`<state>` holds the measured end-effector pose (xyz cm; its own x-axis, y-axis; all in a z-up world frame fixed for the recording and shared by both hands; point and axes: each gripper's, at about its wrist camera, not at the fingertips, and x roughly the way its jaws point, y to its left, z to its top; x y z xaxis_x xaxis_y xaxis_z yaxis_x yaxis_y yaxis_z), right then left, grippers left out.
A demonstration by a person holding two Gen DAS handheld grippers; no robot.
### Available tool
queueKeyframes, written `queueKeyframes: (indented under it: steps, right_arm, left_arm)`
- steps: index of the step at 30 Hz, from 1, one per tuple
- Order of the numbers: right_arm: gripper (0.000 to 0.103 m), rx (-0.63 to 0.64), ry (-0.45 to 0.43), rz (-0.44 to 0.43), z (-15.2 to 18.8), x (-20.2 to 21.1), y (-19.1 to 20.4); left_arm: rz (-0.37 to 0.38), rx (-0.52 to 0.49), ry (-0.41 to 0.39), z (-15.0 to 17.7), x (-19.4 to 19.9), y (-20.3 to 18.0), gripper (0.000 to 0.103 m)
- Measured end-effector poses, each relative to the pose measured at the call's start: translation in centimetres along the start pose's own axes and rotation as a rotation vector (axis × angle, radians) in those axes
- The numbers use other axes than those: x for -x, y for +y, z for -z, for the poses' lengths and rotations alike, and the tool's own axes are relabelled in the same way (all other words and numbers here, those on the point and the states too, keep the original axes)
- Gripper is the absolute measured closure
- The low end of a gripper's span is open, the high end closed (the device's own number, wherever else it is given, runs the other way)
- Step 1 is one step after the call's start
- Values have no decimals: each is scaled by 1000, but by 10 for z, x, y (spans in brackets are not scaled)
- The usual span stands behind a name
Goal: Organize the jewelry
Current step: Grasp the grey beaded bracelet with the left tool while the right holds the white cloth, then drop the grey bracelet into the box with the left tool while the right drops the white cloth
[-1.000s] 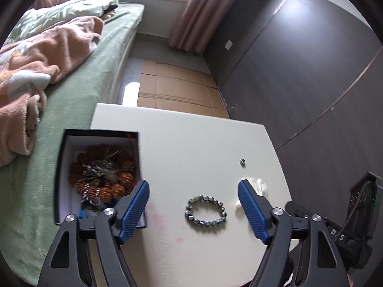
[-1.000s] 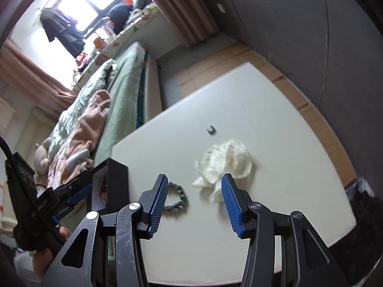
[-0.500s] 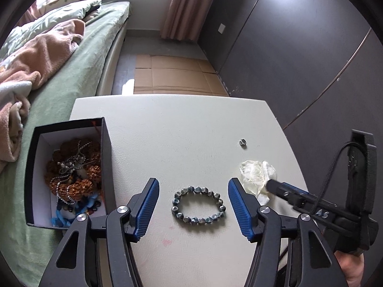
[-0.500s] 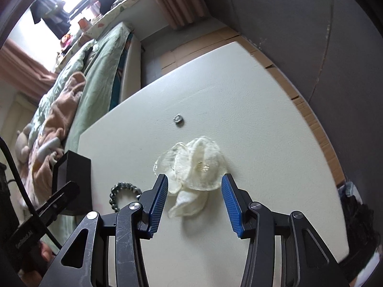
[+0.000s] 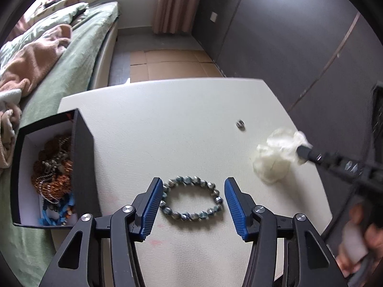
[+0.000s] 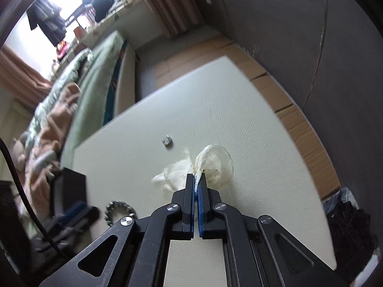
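Black box (image 5: 82, 157) holds several pieces | grey beaded bracelet (image 5: 191, 198) between spread left gripper (image 5: 192, 205) jaws, ungrasped | right gripper (image 6: 196, 184) jaws pinching sheer white pouch (image 6: 210, 167) | small silver ring (image 6: 166, 141) beyond, loose on tabletop (image 5: 172, 124)

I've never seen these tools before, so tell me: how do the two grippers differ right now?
The left gripper is open, its blue fingers straddling the beaded bracelet that lies on the table; the right gripper is shut, pinching the sheer white pouch. The left holds nothing; the right grips fabric. Both share black frames and blue pads.
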<state>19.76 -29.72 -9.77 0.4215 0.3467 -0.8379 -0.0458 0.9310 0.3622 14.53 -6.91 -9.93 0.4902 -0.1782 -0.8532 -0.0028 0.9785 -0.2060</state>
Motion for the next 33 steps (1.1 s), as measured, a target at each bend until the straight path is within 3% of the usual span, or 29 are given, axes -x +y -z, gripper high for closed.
queueKeyframes:
  steps: [7,9,13,14,15,16,17,24,33]
  right_arm:
    - [99,-41,-32,-30,-2,17,-11]
    - [99,-51,-40,-39,-4,21,-14]
    - [99,-65,-55,-59,-5,28,-17]
    - [99,-67,-59,-63,-5,30,-17]
    - [99,-68,-62,-64,-6,31,-17]
    - [99,-69,-65,-63,-6,31,-16]
    - [99,-70,-68,-63,-7,31,-15]
    - [99,-57,-93,-127,-6,35,-4]
    - [99,47,-162,-228,-1,45,41]
  left_arm:
    - [-47,-95,32,13,-20,-26,49]
    - [-69,-109,44,15,-26,-29,58]
    - [-109,-136,55,21,-35,-34,62]
    - [-130,-159,59,22,-36,-36,66]
    - [-139,-175,52,23,-35,-37,84]
    - [-139,-178,50,23,-34,-36,92]
    - [-133,-171,50,23,-33,-35,94]
    - [-66,-40,-98,2,18,-2,94]
    - [-5,75,-194,-13,66,39,94]
